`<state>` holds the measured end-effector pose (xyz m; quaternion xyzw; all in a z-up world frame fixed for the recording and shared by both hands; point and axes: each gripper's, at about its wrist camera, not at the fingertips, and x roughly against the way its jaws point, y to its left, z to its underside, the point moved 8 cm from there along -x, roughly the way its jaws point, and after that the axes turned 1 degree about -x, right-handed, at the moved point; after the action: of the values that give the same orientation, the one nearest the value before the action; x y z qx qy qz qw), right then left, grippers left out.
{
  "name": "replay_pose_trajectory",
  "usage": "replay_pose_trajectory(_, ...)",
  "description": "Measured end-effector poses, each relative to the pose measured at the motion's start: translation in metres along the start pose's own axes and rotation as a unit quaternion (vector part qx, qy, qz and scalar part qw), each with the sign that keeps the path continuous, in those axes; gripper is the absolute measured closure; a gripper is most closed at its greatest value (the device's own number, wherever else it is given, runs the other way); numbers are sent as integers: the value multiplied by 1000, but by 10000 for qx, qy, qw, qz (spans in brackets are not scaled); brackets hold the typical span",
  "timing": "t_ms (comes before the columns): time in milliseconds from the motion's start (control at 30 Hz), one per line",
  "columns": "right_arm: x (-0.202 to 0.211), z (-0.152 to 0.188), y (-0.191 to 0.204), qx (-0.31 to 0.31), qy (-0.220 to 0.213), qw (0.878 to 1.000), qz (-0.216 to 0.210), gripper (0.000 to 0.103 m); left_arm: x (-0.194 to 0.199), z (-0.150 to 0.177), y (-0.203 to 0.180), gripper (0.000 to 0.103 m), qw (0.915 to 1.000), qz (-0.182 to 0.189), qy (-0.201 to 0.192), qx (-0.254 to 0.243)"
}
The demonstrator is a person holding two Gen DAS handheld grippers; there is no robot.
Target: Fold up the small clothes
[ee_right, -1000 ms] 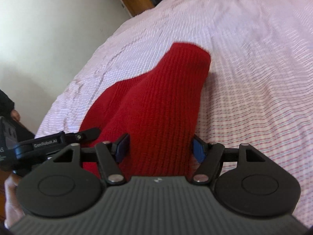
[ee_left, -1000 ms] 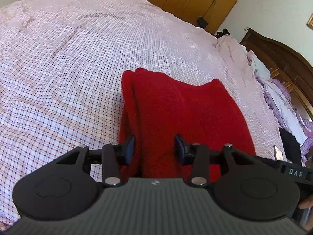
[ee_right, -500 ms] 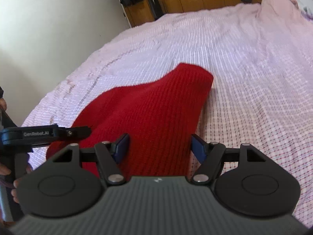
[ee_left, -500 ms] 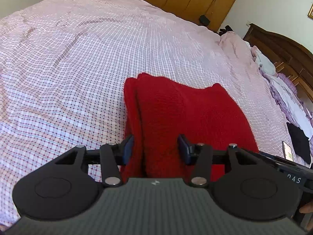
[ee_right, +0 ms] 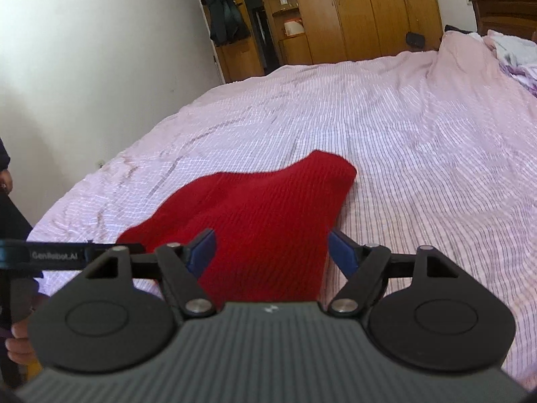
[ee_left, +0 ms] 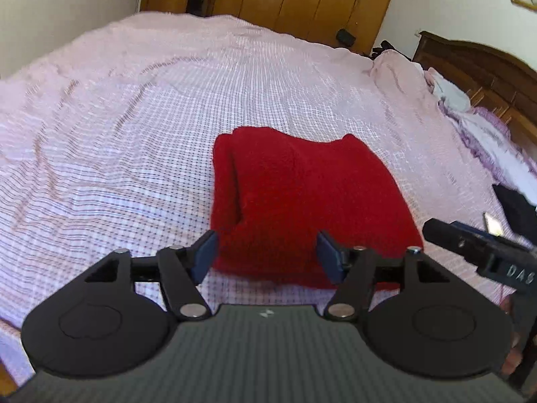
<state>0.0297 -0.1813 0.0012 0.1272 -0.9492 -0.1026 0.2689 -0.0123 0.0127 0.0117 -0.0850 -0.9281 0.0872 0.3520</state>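
A red knitted garment (ee_left: 302, 198) lies folded into a compact block on the pink checked bedsheet (ee_left: 134, 134). It also shows in the right wrist view (ee_right: 261, 215). My left gripper (ee_left: 266, 257) is open and empty, just in front of the garment's near edge. My right gripper (ee_right: 272, 252) is open and empty, raised over the garment's near end. The right gripper's finger shows at the right of the left wrist view (ee_left: 476, 245); the left gripper's finger shows at the left of the right wrist view (ee_right: 67, 253).
A wooden wardrobe (ee_right: 362, 10) stands beyond the bed's far end. A dark wooden headboard (ee_left: 483, 70) and crumpled purple and white bedding (ee_left: 486, 134) are at the right. Dark items and a phone (ee_left: 491, 223) lie at the bed's right edge.
Both grippers have pulled back and up from the red garment and opened wider. The garment now lies on the bed, free of both.
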Motion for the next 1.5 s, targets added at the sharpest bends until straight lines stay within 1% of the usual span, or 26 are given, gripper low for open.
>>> replay_pose_trajectory(33,3,2,0,-5,-6,10000,3,20,3,4,-1,24,10000,-53,-23,-33)
replay_pose_trajectory(100,7,9,1,5,24,10000,0,19,10,10,-3,17,9998,-104,-157,-59)
replay_pose_trajectory(167,9,17,0,-40,101,9999,9,19,14,16,-3,12,9996,-142,-249,-45)
replay_pose_trajectory(233,10,26,-1,-112,198,9997,19,19,15,22,-4,12,9996,-156,-255,1)
replay_pose_trajectory(367,9,42,-2,-144,379,9992,30,19,7,33,-7,12,9998,-195,-54,91)
replay_pose_trajectory(433,8,48,-1,-142,418,9990,81,19,2,40,-6,12,9993,-371,7,2)
replay_pose_trajectory(567,7,57,-4,-209,462,9985,188,19,-6,50,-8,12,9960,-809,122,-352)
replay_pose_trajectory(633,8,61,-4,-235,486,9982,244,19,-8,54,-9,12,9946,-918,163,-462)
replay_pose_trajectory(800,11,65,-4,-276,469,9981,299,19,-14,62,-17,12,9950,-829,290,-478)
replay_pose_trajectory(1000,9,71,-8,-374,540,9972,368,19,-15,65,-28,12,9941,-838,347,-586)
replay_pose_trajectory(1167,9,73,-5,-379,570,9971,340,19,-16,68,-30,12,9938,-859,397,-587)
replay_pose_trajectory(1500,7,76,-1,-377,616,9969,301,19,-10,66,-29,12,9942,-877,286,-561)
